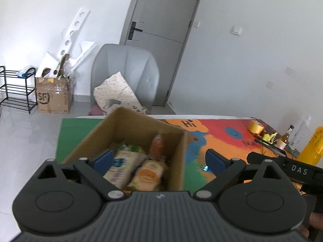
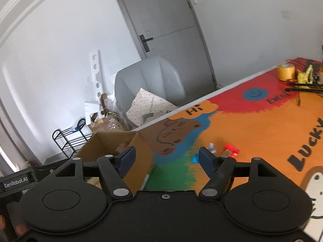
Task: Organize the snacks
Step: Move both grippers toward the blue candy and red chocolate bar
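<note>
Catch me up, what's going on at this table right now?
A person is sorting snacks into a cardboard box on a colourful table mat. Several packets already lie inside the box. Both grippers are open and empty: the left gripper hovers over the box, the right gripper beside it. A red snack and a blue one remain on the mat.

blurred snack packets [image 1: 139,169] inside the cardboard box [image 1: 129,125], print unreadable; near end of the box hidden behind the left gripper [image 1: 159,159] body. in the right wrist view, box contents [image 2: 121,148] mostly hidden by its wall and a blue pad. small red wrapper [image 2: 231,151] and blue scrap [image 2: 194,158] on the mat [image 2: 252,125] too smeared to identify. yellow bottle [image 1: 314,147] cut off by the frame edge.
</note>
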`<action>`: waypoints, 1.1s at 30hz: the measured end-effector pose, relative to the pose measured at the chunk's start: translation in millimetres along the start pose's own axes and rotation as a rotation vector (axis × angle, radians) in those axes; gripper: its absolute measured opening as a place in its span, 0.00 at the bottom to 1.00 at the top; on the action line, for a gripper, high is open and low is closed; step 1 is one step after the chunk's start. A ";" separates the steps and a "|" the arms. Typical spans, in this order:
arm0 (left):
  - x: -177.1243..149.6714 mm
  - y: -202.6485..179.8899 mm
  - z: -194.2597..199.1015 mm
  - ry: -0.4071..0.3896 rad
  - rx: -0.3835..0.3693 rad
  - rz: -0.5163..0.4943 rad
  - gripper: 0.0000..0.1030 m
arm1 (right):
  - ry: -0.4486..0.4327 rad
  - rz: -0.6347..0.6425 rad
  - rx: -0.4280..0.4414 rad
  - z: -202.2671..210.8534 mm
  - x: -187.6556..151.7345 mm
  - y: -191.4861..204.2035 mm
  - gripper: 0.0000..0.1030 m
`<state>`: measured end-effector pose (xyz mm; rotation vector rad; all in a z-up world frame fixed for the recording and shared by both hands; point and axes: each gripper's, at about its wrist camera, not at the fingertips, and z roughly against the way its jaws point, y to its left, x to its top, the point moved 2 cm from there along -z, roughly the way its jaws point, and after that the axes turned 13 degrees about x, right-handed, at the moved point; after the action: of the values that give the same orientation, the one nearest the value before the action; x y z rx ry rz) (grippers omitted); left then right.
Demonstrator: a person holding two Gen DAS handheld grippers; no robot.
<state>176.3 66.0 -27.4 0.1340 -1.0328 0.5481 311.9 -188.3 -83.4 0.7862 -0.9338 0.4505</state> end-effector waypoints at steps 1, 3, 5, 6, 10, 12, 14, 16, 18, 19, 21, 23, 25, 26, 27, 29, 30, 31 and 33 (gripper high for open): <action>-0.2 -6.5 -0.2 0.001 -0.009 -0.011 0.94 | 0.000 -0.010 -0.007 1.9 0.1 -6.2 0.68; -0.4 -17.7 -0.1 0.000 -0.023 -0.031 0.94 | 0.000 -0.028 -0.020 5.3 -0.1 -15.3 0.68; -1.1 -28.5 0.5 -0.008 -0.044 -0.050 0.94 | -0.007 -0.043 -0.031 9.2 -0.9 -24.2 0.68; -2.1 -32.8 0.3 -0.009 -0.052 -0.057 0.94 | -0.009 -0.050 -0.036 10.1 -1.7 -28.2 0.68; -4.9 -51.9 -6.7 0.004 -0.076 -0.089 0.94 | -0.002 -0.064 -0.056 9.6 -5.7 -41.0 0.68; -6.3 -60.5 -10.2 0.003 -0.084 -0.105 0.93 | -0.001 -0.067 -0.062 8.9 -6.5 -45.8 0.67; -7.4 -68.0 -15.2 0.010 -0.089 -0.120 0.93 | 0.002 -0.078 -0.074 9.9 -7.1 -53.1 0.65; -7.7 -74.8 -19.7 0.019 -0.097 -0.126 0.91 | 0.003 -0.088 -0.083 9.5 -7.9 -59.7 0.62; -7.8 -82.9 -24.1 0.019 -0.101 -0.137 0.90 | 0.002 -0.100 -0.086 9.3 -7.9 -66.3 0.59; -8.2 -87.0 -26.8 0.019 -0.102 -0.146 0.90 | 0.004 -0.106 -0.086 8.7 -8.1 -69.5 0.58; -9.3 -93.7 -32.5 0.027 -0.108 -0.161 0.86 | 0.009 -0.117 -0.084 6.5 -8.4 -75.3 0.54; -11.5 -101.2 -40.1 0.040 -0.119 -0.169 0.82 | 0.016 -0.125 -0.077 3.3 -9.3 -80.5 0.51; -13.5 -107.0 -44.7 0.049 -0.124 -0.176 0.79 | 0.023 -0.132 -0.075 -0.5 -9.9 -85.3 0.51; -14.4 -110.1 -48.8 0.055 -0.126 -0.180 0.75 | 0.028 -0.136 -0.073 -3.0 -10.0 -87.7 0.50; -15.2 -112.0 -51.7 0.061 -0.128 -0.183 0.72 | 0.032 -0.140 -0.071 -5.7 -10.0 -90.2 0.50; -16.3 -116.2 -60.2 0.077 -0.132 -0.189 0.67 | 0.040 -0.148 -0.067 -11.2 -10.1 -94.7 0.50; -16.8 -118.5 -64.3 0.084 -0.131 -0.191 0.65 | 0.044 -0.152 -0.066 -14.0 -10.0 -97.0 0.50; -17.1 -119.8 -68.3 0.089 -0.129 -0.192 0.64 | 0.050 -0.158 -0.063 -17.6 -10.0 -99.5 0.49; -17.2 -123.0 -76.3 0.100 -0.128 -0.194 0.60 | 0.063 -0.167 -0.060 -24.9 -10.6 -104.0 0.49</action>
<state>289.4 -18.6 -63.3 0.0913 -0.9428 0.3083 387.4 -236.4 -142.8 0.7838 -0.8128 0.2983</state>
